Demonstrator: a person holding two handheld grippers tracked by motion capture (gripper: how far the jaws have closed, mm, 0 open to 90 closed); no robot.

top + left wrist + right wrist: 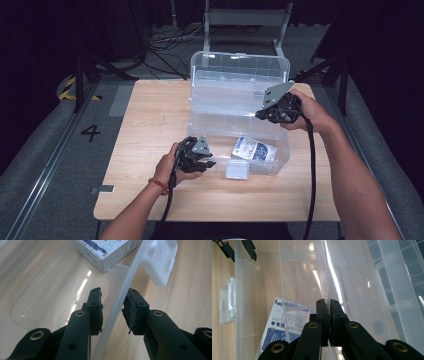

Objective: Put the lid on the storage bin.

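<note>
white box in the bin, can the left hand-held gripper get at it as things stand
Probably not directly. The left hand-held gripper straddles the front wall of the clear bin, so that wall stands between it and the white box. The bin's top is open, so lifting over the rim should free the way.

My two black fingers (pixel 96 305) stand one on each side of the clear box wall (pixel 117 302). The wall runs up between them, close to the right one. Past it lies a white box (pixel 110 252) with blue print. A white latch (pixel 160 260) sits over the wooden counter (pixel 190 295).
</note>
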